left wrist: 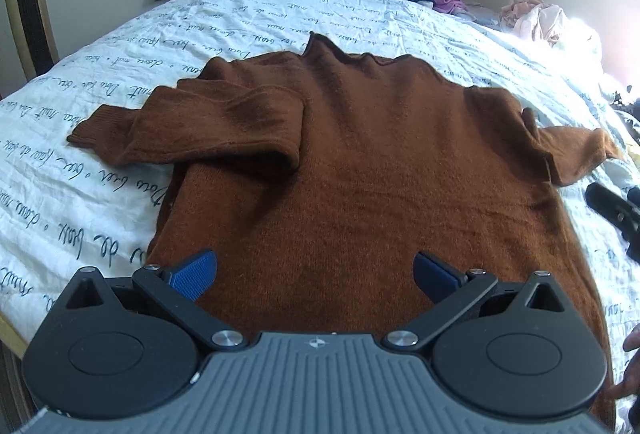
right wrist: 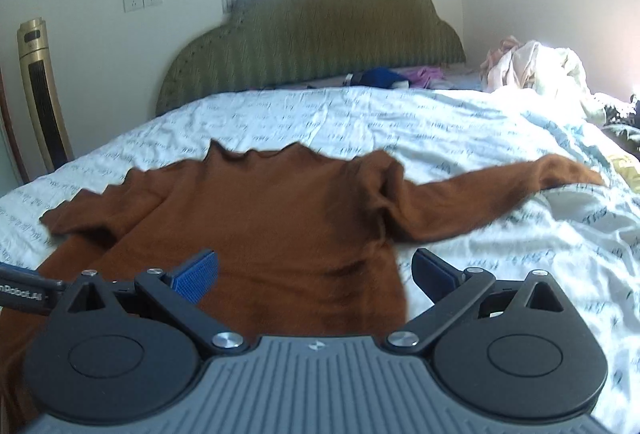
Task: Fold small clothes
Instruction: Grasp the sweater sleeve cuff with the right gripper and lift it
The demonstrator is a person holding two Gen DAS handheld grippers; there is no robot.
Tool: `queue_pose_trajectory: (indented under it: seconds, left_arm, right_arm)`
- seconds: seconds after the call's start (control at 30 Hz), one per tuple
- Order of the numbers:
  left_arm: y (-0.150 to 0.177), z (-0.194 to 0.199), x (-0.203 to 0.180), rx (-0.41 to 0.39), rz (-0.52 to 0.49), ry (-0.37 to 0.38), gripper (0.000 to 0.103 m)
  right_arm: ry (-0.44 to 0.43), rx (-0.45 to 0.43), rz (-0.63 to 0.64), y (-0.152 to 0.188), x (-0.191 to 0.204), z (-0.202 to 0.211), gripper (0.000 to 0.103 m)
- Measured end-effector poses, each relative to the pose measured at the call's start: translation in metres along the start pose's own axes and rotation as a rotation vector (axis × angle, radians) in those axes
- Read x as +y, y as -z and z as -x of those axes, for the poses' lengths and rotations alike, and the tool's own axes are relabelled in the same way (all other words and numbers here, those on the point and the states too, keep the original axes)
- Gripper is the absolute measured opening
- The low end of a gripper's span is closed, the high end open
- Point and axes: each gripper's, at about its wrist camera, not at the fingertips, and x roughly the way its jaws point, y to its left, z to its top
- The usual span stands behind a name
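A brown knitted sweater [left wrist: 380, 161] lies flat on the bed, neck toward the headboard. Its left sleeve [left wrist: 192, 129] is folded across the chest and back out to the left. Its right sleeve [right wrist: 500, 189] stretches out to the right on the sheet. My left gripper [left wrist: 314, 274] is open and empty, low over the sweater's lower body. My right gripper [right wrist: 314, 276] is open and empty over the sweater's right side edge, below the right sleeve. The right gripper's black tip also shows at the right edge of the left wrist view [left wrist: 616, 209].
The bed has a white sheet [left wrist: 100, 193] with dark script print and a green headboard [right wrist: 312, 45]. A pile of pale clothes [right wrist: 532, 69] lies at the far right. Blue and purple clothes [right wrist: 392, 77] lie by the headboard. A gold tower fan [right wrist: 40, 93] stands left.
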Motion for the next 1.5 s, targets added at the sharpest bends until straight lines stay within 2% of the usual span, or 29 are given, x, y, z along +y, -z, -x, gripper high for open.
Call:
queue_pose_trajectory:
  seconds: [0.03, 0.07, 0.1, 0.13, 0.17, 0.2, 0.27, 0.33, 0.43, 0.53, 0.57, 0.63, 0.73, 0.8, 0.83, 0.87, 0.9, 0.93, 1.0, 1.2, 1.27, 1.3, 1.37, 1.4, 1.47, 1.5]
  left_arm:
    - [-0.004, 0.0, 0.002, -0.023, 0.021, 0.028, 0.103]
    - [-0.008, 0.0, 0.005, -0.058, 0.05, 0.068, 0.103]
    - [-0.011, 0.001, 0.007, -0.11, 0.076, 0.13, 0.103]
    - [-0.014, 0.001, 0.007, -0.158, 0.083, 0.195, 0.103]
    - [-0.017, 0.0, 0.004, -0.201, 0.083, 0.22, 0.103]
    - [-0.02, -0.001, 0.0, -0.226, 0.081, 0.212, 0.103]
    - [-0.032, -0.01, -0.016, -0.191, 0.035, 0.2, 0.103]
    - [-0.043, -0.029, -0.025, -0.119, 0.048, 0.206, 0.103]
    - [-0.054, -0.058, -0.028, -0.018, 0.112, 0.226, 0.103]
    - [-0.056, -0.08, -0.03, 0.053, 0.132, 0.195, 0.103]
    - [-0.057, -0.084, -0.033, 0.064, 0.125, 0.179, 0.103]
    - [-0.057, -0.09, -0.034, 0.095, 0.101, 0.143, 0.103]
    - [-0.059, -0.092, -0.035, 0.097, 0.121, 0.144, 0.103]
    - [-0.062, -0.093, -0.032, 0.099, 0.163, 0.164, 0.103]
    - [-0.064, -0.094, -0.03, 0.109, 0.187, 0.173, 0.103]
    - [-0.066, -0.096, -0.029, 0.122, 0.206, 0.187, 0.103]
    - [-0.068, -0.098, -0.027, 0.134, 0.219, 0.208, 0.103]
    - [-0.07, -0.1, -0.025, 0.145, 0.229, 0.23, 0.103]
    - [-0.073, -0.101, -0.022, 0.15, 0.224, 0.264, 0.103]
    - [-0.072, -0.098, -0.01, 0.159, 0.214, 0.326, 0.103]
    - [-0.069, -0.094, -0.005, 0.158, 0.228, 0.361, 0.103]
    - [-0.068, -0.092, -0.004, 0.158, 0.228, 0.364, 0.103]
    - [-0.067, -0.088, -0.003, 0.151, 0.212, 0.35, 0.103]
    - [-0.066, -0.086, -0.002, 0.149, 0.209, 0.332, 0.103]
    - [-0.065, -0.081, 0.001, 0.145, 0.216, 0.309, 0.103]
    - [-0.064, -0.079, 0.003, 0.137, 0.223, 0.315, 0.103]
  right_arm:
    - [0.037, -0.04, 0.013, -0.005, -0.018, -0.004, 0.103]
    - [0.103, -0.003, 0.013, -0.011, -0.038, -0.013, 0.103]
    - [0.17, 0.067, -0.009, -0.017, -0.061, -0.023, 0.103]
    - [0.216, 0.101, -0.039, -0.023, -0.089, -0.031, 0.103]
    - [0.243, 0.11, -0.058, -0.028, -0.116, -0.037, 0.103]
    - [0.275, 0.12, -0.08, -0.033, -0.142, -0.043, 0.103]
    - [0.33, 0.167, -0.167, -0.045, -0.204, -0.062, 0.103]
    - [0.343, 0.19, -0.326, -0.051, -0.268, -0.078, 0.103]
    - [0.229, 0.152, -0.509, -0.053, -0.34, -0.1, 0.103]
    - [0.19, 0.223, -0.564, -0.059, -0.378, -0.134, 0.103]
    - [0.164, 0.236, -0.578, -0.06, -0.387, -0.141, 0.103]
    - [0.18, 0.256, -0.589, -0.061, -0.399, -0.154, 0.103]
    - [0.152, 0.268, -0.616, -0.056, -0.415, -0.165, 0.1]
    - [0.181, 0.292, -0.593, -0.055, -0.417, -0.17, 0.065]
    - [0.205, 0.295, -0.586, -0.055, -0.417, -0.168, 0.031]
    - [0.211, 0.292, -0.592, -0.055, -0.418, -0.165, 0.016]
    - [0.197, 0.285, -0.595, -0.056, -0.418, -0.161, 0.014]
    - [0.192, 0.279, -0.588, -0.056, -0.417, -0.157, 0.005]
    - [0.192, 0.257, -0.574, -0.059, -0.413, -0.146, 0.003]
    - [0.1, 0.216, -0.6, -0.066, -0.404, -0.141, 0.002]
    - [0.104, 0.246, -0.636, -0.062, -0.406, -0.15, 0.005]
    - [0.116, 0.268, -0.616, -0.061, -0.404, -0.154, 0.005]
    - [0.144, 0.298, -0.585, -0.057, -0.401, -0.161, 0.013]
    - [0.146, 0.29, -0.585, -0.054, -0.402, -0.162, 0.013]
    - [0.142, 0.262, -0.645, -0.047, -0.407, -0.159, 0.003]
    - [0.136, 0.238, -0.684, -0.044, -0.409, -0.156, 0.003]
